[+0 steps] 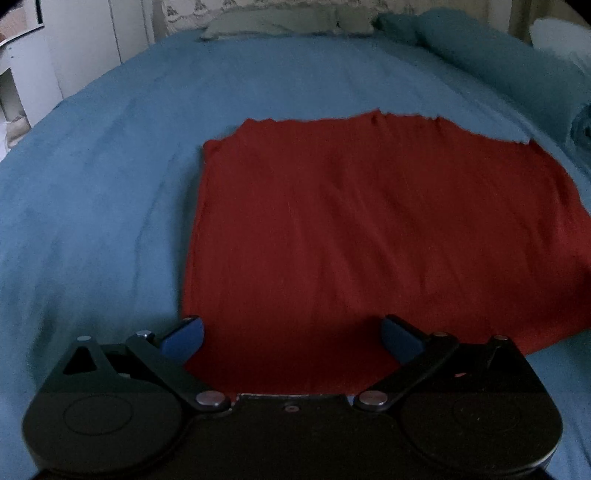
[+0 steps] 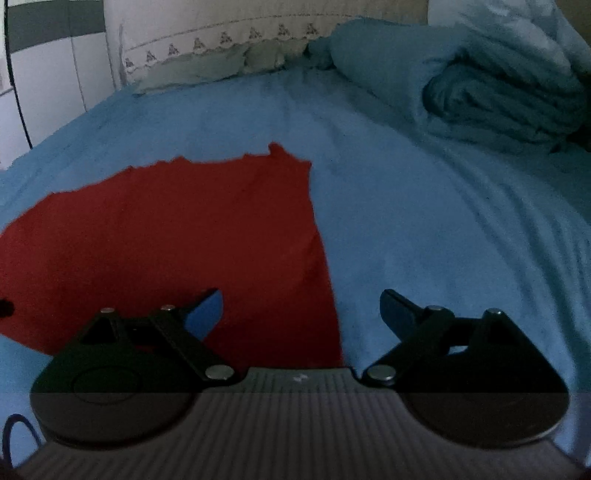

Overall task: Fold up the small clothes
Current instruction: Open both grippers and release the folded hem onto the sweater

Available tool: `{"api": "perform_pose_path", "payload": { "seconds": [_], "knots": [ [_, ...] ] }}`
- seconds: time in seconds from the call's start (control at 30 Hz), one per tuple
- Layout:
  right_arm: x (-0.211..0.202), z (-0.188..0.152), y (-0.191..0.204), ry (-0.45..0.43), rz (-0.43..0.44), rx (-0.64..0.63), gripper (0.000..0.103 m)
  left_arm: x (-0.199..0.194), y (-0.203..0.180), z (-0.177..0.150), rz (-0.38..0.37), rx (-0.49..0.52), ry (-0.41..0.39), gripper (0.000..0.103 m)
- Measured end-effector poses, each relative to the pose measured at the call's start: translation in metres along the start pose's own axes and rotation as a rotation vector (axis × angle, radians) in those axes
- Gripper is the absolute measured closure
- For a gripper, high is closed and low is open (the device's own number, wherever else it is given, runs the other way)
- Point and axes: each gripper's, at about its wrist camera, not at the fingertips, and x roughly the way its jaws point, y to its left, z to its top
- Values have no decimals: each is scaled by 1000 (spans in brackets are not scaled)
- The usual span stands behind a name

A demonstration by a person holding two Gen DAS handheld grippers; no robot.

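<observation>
A red garment (image 1: 362,229) lies flat on the blue bedsheet (image 1: 110,177), spread as a rough rectangle. My left gripper (image 1: 291,336) is open, with its blue-padded fingers over the near left part of the garment and nothing between them. In the right wrist view the red garment (image 2: 177,236) fills the left half, its right edge running down the middle. My right gripper (image 2: 301,314) is open and empty, straddling that right edge near the front corner.
A rolled teal blanket (image 2: 498,88) lies at the back right of the bed. Pale pillows (image 1: 273,22) with an embroidered trim lie along the headboard. White furniture (image 1: 33,70) stands at the far left beside the bed.
</observation>
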Motion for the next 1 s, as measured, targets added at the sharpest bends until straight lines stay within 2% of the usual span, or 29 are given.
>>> {"api": "perform_pose_path", "payload": {
  "seconds": [0.07,0.2,0.27,0.37,0.57,0.63,0.77,1.0],
  "knots": [
    [-17,5,-2,13,3,-1,0,-8,-3,1,14,18,6,0],
    [-44,3,5,121,46,8,0,-57,-25,-2,16,77,-162,0],
    [-57,-3,11,119,72,8,0,-76,-45,1,-5,94,-187,0],
    [-59,-14,15,103,97,67,0,-78,-73,9,-82,72,-138,0],
    [-31,-42,4,102,83,320,0,-43,-108,20,-67,27,-66,0],
    [-22,-49,3,89,77,381,0,-32,-113,20,-72,19,-46,0],
    [-13,-49,4,18,77,391,0,-13,-110,24,-91,0,-14,0],
    [12,-38,-11,-47,99,564,7,-4,-103,34,-89,-35,-21,0]
  ]
}}
